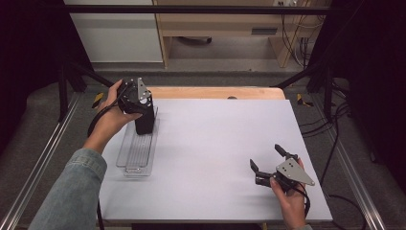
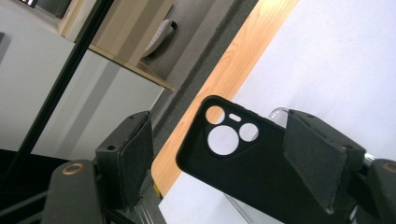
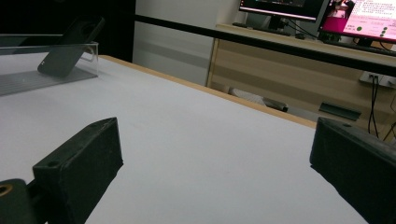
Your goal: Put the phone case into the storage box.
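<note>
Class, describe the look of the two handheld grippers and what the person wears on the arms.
Both the left gripper and the right gripper are black, each with two blocky jaws faced with dark pads, a grey three-cornered plate on top and a trailing black cable. Brass-coloured fittings show near the jaw bases. The left arm wears a blue denim sleeve.

Black tongs (image 1: 270, 160) with grey three-cornered plates; denim sleeve (image 1: 72, 191).

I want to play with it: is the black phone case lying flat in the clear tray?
No, the black phone case is tilted, its top end raised off the clear plastic tray.
</note>
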